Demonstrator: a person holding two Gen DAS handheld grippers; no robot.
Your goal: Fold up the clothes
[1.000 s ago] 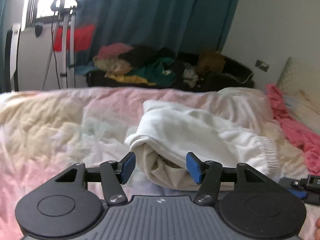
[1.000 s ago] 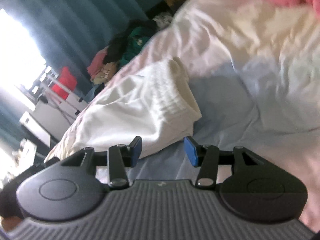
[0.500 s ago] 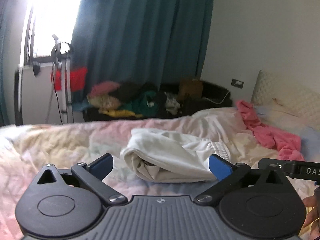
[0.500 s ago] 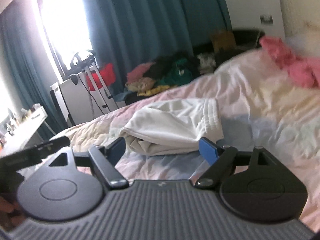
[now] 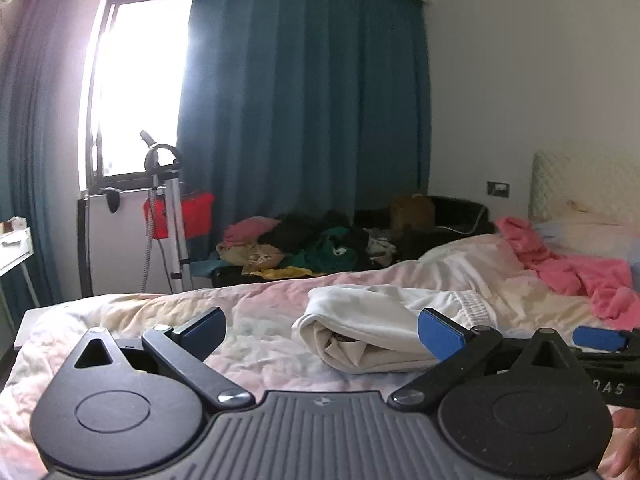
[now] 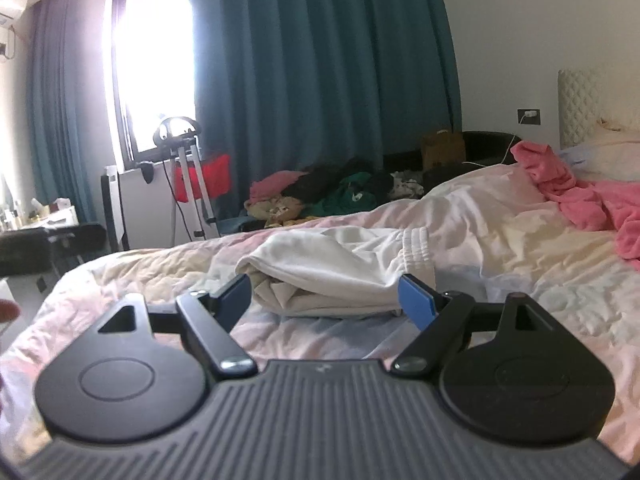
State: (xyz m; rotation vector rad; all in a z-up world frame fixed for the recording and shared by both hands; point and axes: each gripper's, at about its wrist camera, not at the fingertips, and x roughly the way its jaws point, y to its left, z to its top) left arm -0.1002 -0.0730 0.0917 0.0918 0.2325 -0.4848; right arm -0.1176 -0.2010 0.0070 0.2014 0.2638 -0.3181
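A folded white garment (image 5: pixel 372 328) with an elastic waistband lies on the bed (image 5: pixel 260 304), its rolled end facing me. My left gripper (image 5: pixel 322 330) hovers in front of it, open wide, nothing between its blue pads. In the right wrist view the same white garment (image 6: pixel 340 264) sits just beyond my right gripper (image 6: pixel 326 298), which is also open and holds nothing. Part of the right gripper shows at the right edge of the left wrist view. Neither gripper touches the cloth.
A pink garment (image 5: pixel 576 272) lies crumpled near the pillow (image 5: pixel 588 232) at the right. A heap of mixed clothes (image 5: pixel 304 248) sits beyond the bed under the teal curtain (image 5: pixel 300 100). A stand with a red item (image 5: pixel 176 216) is by the window.
Both grippers have opened wide and pulled back and up from the white garment, which now lies folded on the bed. The right gripper has levelled out from its tilted pose.
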